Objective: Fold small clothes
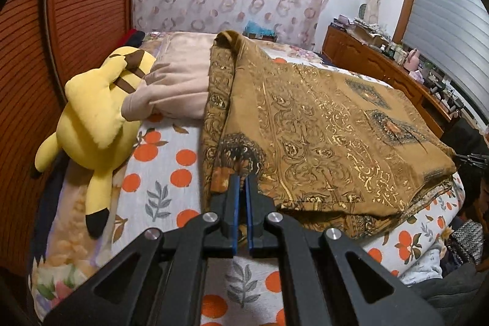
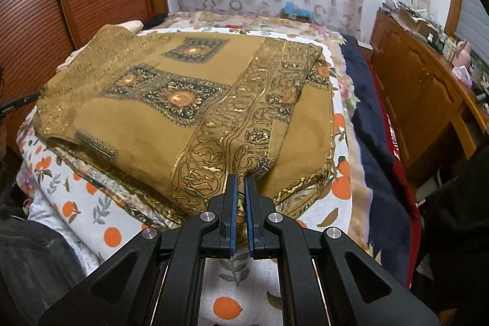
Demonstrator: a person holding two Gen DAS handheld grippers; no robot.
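A mustard-brown garment with gold scrollwork and dark floral squares (image 1: 321, 124) lies in folded layers on the bed; it also shows in the right wrist view (image 2: 183, 100). My left gripper (image 1: 242, 177) is shut on the garment's near left edge, with cloth between the blue pads. My right gripper (image 2: 241, 177) is shut on the garment's near right edge at the gold-patterned band. Both hold the cloth just above the bedsheet.
The bed has a white sheet with orange fruit print (image 1: 165, 161). A yellow plush toy (image 1: 94, 118) and a beige folded cloth (image 1: 180, 84) lie to the left. A wooden dresser (image 2: 421, 87) stands at right, a dark blanket (image 2: 376, 142) on the bed's right edge.
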